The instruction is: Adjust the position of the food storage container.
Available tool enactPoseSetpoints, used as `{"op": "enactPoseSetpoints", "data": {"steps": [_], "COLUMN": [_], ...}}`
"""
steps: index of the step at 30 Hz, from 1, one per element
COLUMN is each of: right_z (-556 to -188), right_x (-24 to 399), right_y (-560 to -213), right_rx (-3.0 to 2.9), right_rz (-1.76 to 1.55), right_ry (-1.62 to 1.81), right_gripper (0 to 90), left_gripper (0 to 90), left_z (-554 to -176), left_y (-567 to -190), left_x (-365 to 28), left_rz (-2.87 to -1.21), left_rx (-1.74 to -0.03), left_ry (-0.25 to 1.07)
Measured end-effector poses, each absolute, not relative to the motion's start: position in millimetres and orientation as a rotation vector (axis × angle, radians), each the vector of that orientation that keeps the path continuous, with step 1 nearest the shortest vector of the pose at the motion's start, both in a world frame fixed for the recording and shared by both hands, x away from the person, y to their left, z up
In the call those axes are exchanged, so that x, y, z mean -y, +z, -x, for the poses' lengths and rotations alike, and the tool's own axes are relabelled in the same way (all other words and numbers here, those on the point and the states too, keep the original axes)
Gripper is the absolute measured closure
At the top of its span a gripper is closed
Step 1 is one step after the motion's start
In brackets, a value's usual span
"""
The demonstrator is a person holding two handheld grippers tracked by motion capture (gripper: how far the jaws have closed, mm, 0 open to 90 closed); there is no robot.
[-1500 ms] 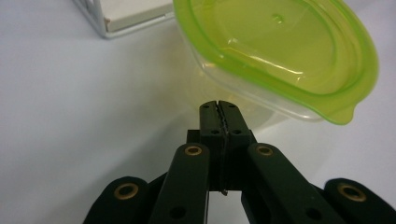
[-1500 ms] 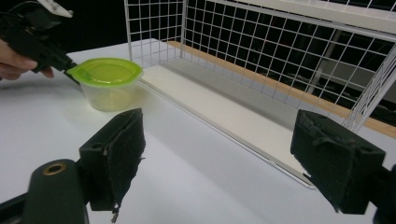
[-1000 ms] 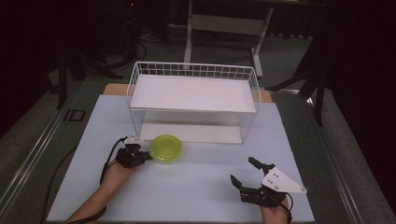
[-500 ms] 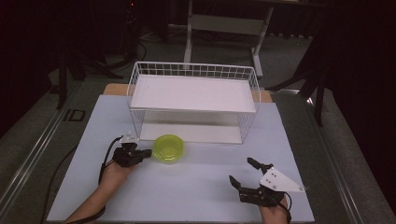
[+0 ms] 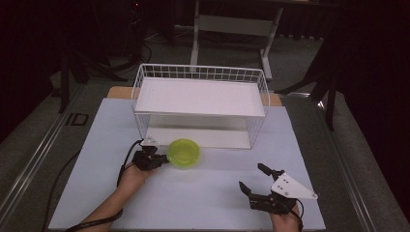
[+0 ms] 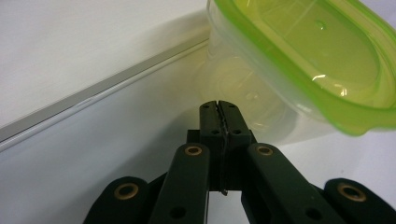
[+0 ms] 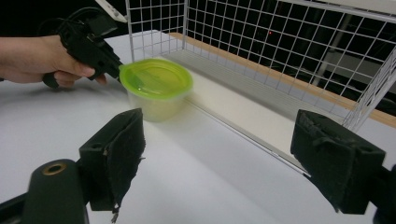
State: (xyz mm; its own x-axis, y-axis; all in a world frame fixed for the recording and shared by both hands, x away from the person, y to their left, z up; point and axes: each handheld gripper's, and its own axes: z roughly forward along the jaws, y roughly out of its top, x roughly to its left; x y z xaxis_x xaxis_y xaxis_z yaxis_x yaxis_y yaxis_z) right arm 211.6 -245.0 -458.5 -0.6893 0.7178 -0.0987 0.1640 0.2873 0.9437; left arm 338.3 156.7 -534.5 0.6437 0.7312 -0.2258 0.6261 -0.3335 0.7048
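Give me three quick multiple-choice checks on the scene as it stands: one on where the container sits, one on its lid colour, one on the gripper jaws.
1. Where is the container?
A. On the wire rack's top shelf
B. On the table in front of the wire rack
C. Between the right gripper's jaws

2. What colour is its lid?
A. Yellow-green
B. Red
C. Blue

3. How do the jaws stand?
A. Both grippers open
B. Left gripper shut, right gripper open
C. Left open, right shut

Answers:
1 B, it rests on the white tabletop by the rack's front edge.
2 A, the lid shows yellow-green.
3 B, the left jaws meet beside the container; the right pads stand wide apart.
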Motion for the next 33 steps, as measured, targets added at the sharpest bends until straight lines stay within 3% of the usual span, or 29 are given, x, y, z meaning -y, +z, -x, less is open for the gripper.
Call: {"op": "enactPoseSetpoints", "data": {"steps": [21, 30, 33], "right_z": [-211.5, -210.7, -211.5], "right_x": [243.7, 245.5, 246.6], "right_y": [-461.3, -460.7, -461.1], "right_rx": [-2.065, -2.061, -2.057], "right_rz": [-0.786, -0.785, -0.808], "right_ry": [1.409, 1.403, 1.418], "right_gripper": [17.3, 17.4, 17.4], "left_gripper": [90.0, 89.6, 84.1], "left_z": [-348.0, -345.5, -340.2], "left_y": [-531.4, -528.9, -527.2], "left_x": [-83.8, -90.6, -102.9], "left_rz": [-2.129, -2.092, -2.069], "left_rx": [-0.927, -0.933, -0.935], "left_ry": [0.087, 0.096, 0.095]}}
